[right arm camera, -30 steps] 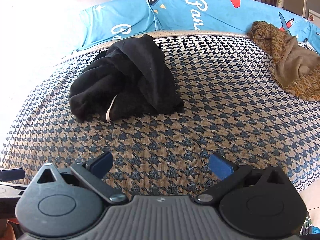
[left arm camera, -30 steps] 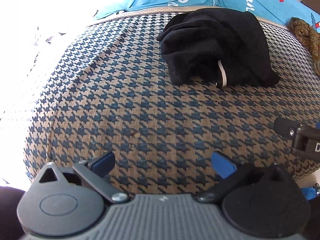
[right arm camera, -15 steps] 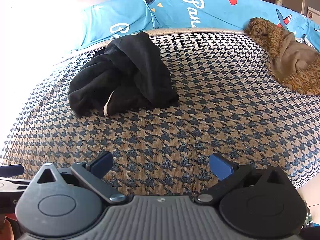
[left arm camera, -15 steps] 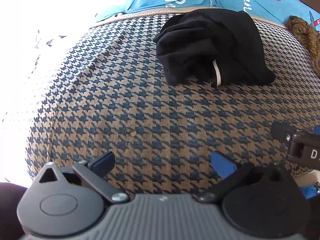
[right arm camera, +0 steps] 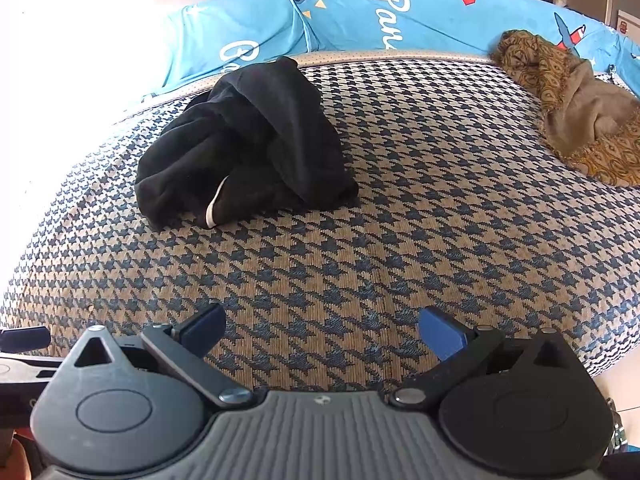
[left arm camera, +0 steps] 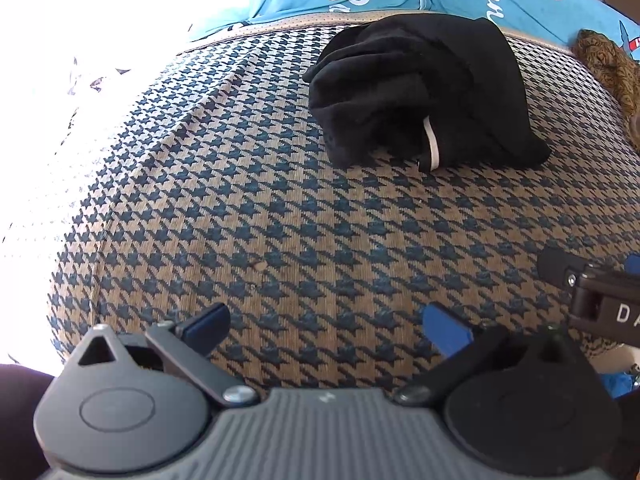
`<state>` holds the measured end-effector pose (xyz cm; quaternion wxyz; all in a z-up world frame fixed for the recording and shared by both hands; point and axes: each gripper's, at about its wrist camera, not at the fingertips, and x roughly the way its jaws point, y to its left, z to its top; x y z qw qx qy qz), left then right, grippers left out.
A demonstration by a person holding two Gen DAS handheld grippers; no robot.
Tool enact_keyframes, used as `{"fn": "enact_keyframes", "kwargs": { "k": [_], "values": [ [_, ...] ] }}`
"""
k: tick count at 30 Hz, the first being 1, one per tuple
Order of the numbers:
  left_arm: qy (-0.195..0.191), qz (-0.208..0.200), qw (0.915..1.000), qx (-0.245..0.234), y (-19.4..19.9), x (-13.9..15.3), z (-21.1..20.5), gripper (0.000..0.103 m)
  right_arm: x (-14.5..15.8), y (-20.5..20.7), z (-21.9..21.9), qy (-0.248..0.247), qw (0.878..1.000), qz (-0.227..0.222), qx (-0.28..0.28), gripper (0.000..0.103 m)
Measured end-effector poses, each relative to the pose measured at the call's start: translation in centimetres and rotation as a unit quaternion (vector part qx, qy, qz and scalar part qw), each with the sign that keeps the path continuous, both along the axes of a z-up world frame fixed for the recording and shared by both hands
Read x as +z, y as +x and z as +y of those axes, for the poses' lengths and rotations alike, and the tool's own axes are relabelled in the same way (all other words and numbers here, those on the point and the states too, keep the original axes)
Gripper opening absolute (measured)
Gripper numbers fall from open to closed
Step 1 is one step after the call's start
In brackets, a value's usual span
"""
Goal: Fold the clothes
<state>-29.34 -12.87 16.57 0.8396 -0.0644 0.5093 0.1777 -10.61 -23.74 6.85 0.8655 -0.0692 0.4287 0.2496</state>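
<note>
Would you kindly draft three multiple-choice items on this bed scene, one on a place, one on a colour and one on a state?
1. Where does the brown patterned cloth lie, seen from the right wrist camera?
A. on top of the black garment
B. at the far right of the bed
C. between the gripper's fingers

2. What colour is the crumpled garment in the middle of the houndstooth cover?
A. black
B. red
C. white

3. How do the left gripper and right gripper stand?
A. both shut on the garment
B. one shut, one open
C. both open and empty

Answers: 1 B, it lies far right by the blue pillows, apart from the garment. 2 A, black with one white strip. 3 C, only the bed cover shows between the spread blue pads.
</note>
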Motion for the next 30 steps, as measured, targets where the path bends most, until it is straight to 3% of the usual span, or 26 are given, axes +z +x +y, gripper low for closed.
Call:
{"fn": "enact_keyframes", "kwargs": {
  "k": [6,30],
  "values": [
    [-0.002,-0.003,0.9999,-0.010,0.3,-1.1,1.4,0.103,0.0,0.0,0.0,-0.001,1.000,0.001,0.001,0.103],
    [0.000,-0.006,0.9999,-0.011,-0.2,-0.8,0.4,0.103,0.0,0.1,0.0,0.001,1.000,0.003,0.001,0.103]
  ]
}}
